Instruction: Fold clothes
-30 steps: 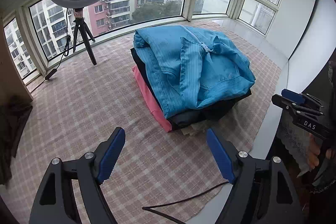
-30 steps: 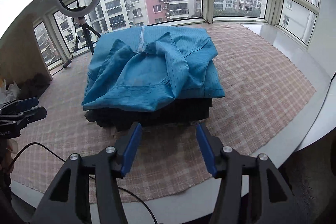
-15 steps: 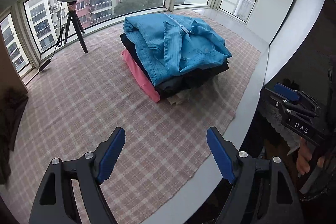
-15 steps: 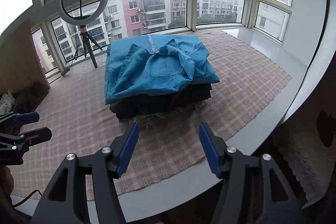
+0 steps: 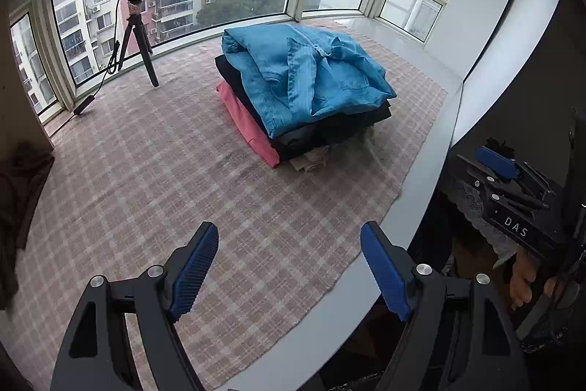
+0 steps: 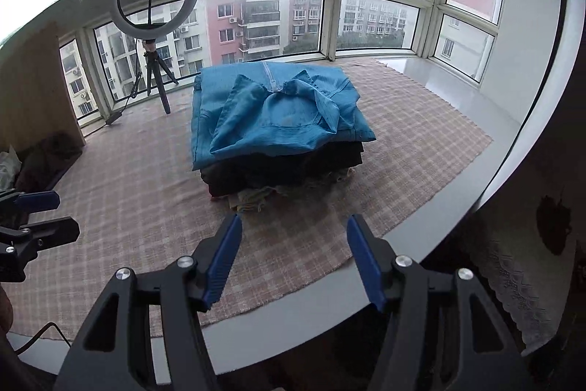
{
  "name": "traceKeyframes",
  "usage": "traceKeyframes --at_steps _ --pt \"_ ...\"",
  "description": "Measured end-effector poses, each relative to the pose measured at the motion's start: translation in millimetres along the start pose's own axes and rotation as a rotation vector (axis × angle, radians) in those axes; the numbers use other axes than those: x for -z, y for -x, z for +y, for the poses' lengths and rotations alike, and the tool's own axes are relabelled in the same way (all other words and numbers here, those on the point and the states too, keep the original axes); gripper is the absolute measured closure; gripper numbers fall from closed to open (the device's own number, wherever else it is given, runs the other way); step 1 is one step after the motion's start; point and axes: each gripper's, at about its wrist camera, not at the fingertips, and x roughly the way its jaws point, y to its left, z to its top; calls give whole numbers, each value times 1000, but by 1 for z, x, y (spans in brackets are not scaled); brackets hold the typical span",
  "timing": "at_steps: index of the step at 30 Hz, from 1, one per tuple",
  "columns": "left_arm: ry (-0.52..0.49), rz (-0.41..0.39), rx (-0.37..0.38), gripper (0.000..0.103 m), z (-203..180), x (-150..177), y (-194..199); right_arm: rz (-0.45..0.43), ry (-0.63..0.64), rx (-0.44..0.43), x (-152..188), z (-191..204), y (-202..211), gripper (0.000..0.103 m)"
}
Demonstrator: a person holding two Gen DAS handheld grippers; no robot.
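Checked pink-and-cream cloth (image 5: 154, 178) covers the wide window-ledge platform, its near edge hanging short of the white sill (image 6: 329, 303). Bay windows behind; ring light on a tripod (image 6: 154, 24) stands at the far left of the cloth.

Stack of folded clothes (image 6: 278, 149) sits mid-cloth, toward the windows. Top layer: blue jacket (image 5: 311, 79), folded but lumpy, collar and zip bunched at the centre, one flap lying loose over the front. Beneath it dark garments, a pink one (image 5: 245, 123) jutting out on the left side in the left wrist view, and a pale beige piece at the bottom.

Handling, judged: all soft woven fabric, light per piece, no stiffness; the pile should sag and shear if lifted from one edge. The jacket's loose flap will likely slide. Best hold looks like a pinch on a doubled hem or folded edge, two corners at once, not the bunched collar.

Left gripper (image 5: 289, 277): jaws spread wide, nothing between the blue pads, hanging above the near edge of the cloth, well apart from the stack.

Right gripper (image 6: 293, 259): jaws parted, somewhat narrower, having just opened a little; empty, over the cloth's near edge, short of the stack.
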Motion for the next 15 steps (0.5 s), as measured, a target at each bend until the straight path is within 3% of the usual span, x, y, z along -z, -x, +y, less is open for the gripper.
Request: traceKeyframes --at_steps 4,8,15 --pt "-5 -33 40 24 -5 0 11 -14 18 10 2 5 4 44" --pt "-37 -47 -33 24 -11 0 15 -10 25 13 4 7 3 44" --pt "-20 -43 -26 24 -7 -1 14 -13 12 17 4 3 4 44"
